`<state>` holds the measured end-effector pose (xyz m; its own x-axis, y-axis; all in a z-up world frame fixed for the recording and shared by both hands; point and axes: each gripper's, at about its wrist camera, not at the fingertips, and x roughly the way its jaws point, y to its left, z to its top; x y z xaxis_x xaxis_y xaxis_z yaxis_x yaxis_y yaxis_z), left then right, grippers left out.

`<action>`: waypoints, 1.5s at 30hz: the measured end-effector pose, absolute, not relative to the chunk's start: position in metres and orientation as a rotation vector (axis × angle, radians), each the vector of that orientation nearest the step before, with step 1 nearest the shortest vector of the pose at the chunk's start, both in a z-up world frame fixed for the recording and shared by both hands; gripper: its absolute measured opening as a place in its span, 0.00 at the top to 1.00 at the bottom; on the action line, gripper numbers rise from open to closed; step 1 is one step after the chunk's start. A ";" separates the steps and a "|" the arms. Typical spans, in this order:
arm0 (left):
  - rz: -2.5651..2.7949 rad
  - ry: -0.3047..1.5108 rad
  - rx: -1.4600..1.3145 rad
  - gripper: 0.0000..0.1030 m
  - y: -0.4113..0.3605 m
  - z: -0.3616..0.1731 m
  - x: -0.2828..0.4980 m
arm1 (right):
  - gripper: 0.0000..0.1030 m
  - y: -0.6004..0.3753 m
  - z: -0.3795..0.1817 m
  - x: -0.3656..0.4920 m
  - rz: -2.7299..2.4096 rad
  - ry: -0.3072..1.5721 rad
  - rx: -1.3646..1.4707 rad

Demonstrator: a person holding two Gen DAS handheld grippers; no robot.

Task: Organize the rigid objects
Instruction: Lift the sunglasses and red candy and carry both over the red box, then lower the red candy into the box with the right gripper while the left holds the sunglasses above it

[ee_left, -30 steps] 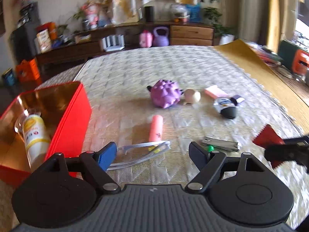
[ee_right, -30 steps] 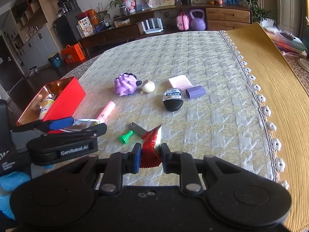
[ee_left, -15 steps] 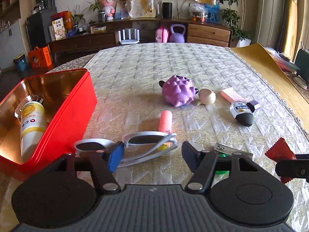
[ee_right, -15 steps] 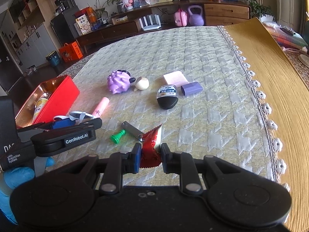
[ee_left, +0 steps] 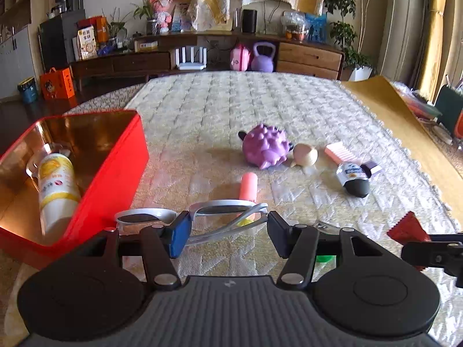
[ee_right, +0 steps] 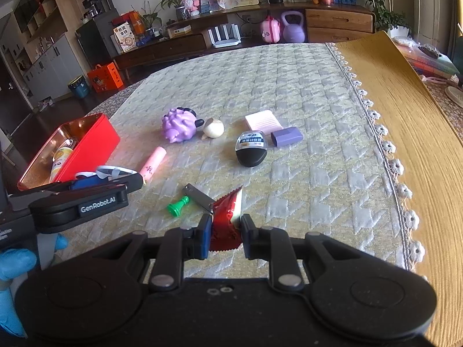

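White sunglasses (ee_left: 220,209) lie on the quilted table just in front of the red tin (ee_left: 115,179). My left gripper (ee_left: 228,232) sits around their right lens and folded arms; its jaws are closing, the pads close to the frame without a clear squeeze. My right gripper (ee_right: 224,231) is shut on a red foil snack packet (ee_right: 227,217), held low over the cloth. The packet (ee_left: 408,228) also shows at the right edge of the left wrist view. A yellow and white bottle (ee_left: 56,185) lies inside the tin.
Further back lie a pink tube (ee_left: 248,186), a purple spiky toy (ee_left: 264,150), a beige bulb (ee_left: 305,154), a pink comb (ee_right: 262,120), a purple block (ee_right: 286,136) and a black case (ee_right: 251,150). A nail clipper (ee_right: 199,196) and green pawn (ee_right: 178,205) lie near the packet.
The left jaws have narrowed around the sunglasses and the left gripper has rolled to level. The right gripper has kept still with the packet.
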<state>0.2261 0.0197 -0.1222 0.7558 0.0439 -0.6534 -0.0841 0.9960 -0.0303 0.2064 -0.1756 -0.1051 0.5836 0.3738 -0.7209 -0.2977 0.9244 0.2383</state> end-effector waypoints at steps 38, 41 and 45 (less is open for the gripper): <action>0.106 0.639 -0.120 0.44 0.194 -0.047 0.183 | 0.80 0.016 -0.029 0.229 0.731 0.740 -0.158; 0.098 0.651 -0.100 0.44 0.200 -0.056 0.191 | 0.80 0.032 -0.033 0.243 0.744 0.748 -0.181; 0.092 0.666 -0.112 0.44 0.208 -0.066 0.198 | 0.80 0.052 -0.040 0.261 0.758 0.779 -0.193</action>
